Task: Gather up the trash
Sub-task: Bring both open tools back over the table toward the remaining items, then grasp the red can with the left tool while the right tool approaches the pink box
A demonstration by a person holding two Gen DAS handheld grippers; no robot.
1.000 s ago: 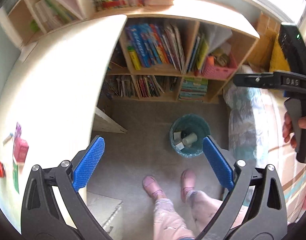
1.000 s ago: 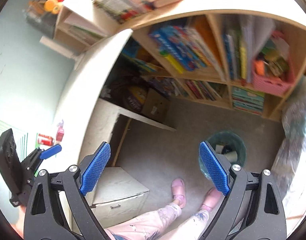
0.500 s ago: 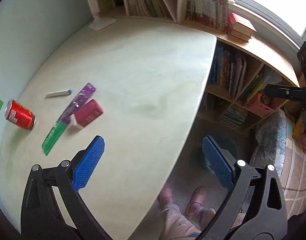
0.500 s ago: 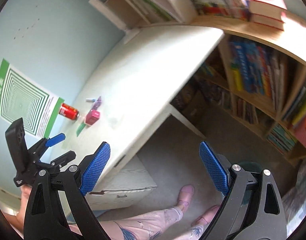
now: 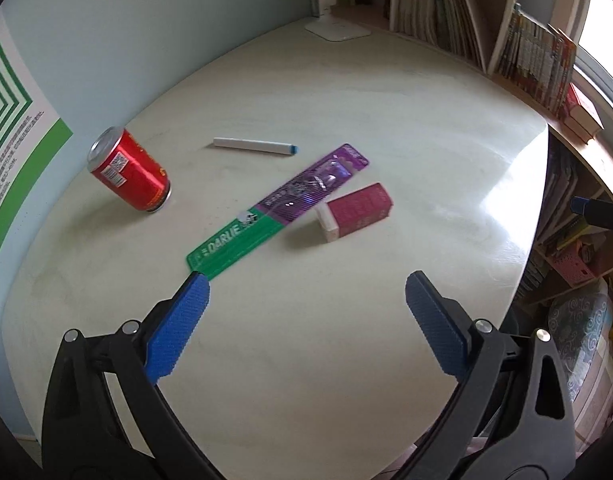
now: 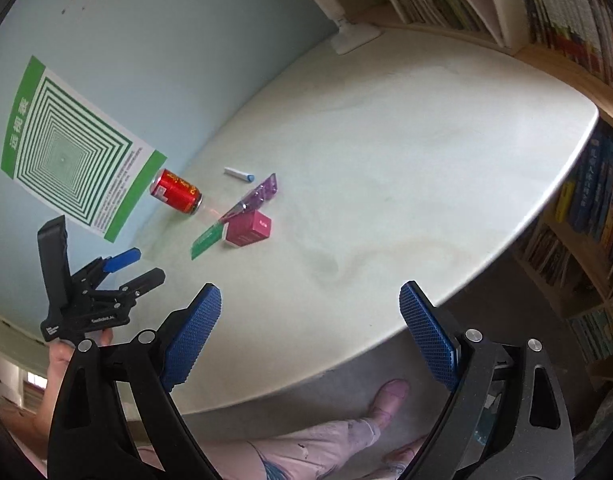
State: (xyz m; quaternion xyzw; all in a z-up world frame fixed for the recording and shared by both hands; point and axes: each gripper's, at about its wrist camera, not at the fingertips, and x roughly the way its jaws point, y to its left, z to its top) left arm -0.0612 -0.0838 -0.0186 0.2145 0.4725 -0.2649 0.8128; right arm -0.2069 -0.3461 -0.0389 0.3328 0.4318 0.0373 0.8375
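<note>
Right now four bits of trash sit on the table [image 5: 346, 380], grouped toward its far-left corner by the wall: a red can [image 5: 129, 171] standing upright, a white pen [image 5: 255, 146] beyond it, a long toothbrush pack [image 5: 278, 208] lying flat, and a small pink box [image 5: 356, 210] just beside the pack, possibly touching its edge.

Several things could go wrong from here, as I judge it. The can is the only tall piece and looks light, so a finger brushing its side on the way in could tip it and send it rolling along the wall. The toothbrush pack is thin and flat against the top, so fingers may slide over it rather than get under it, and pushing on it could shove the box. The pen could also roll if nudged.

The left gripper [image 5: 306, 292] hovers over the near-left part of the table, angled down and forward, fingers spread wide with nothing between them; its left finger sits right by the near end of the toothbrush pack. The right gripper [image 6: 309, 302] hangs back over the near edge of the table, well apart from the trash, fingers likewise wide apart and empty. No bin shows in either view.
</note>
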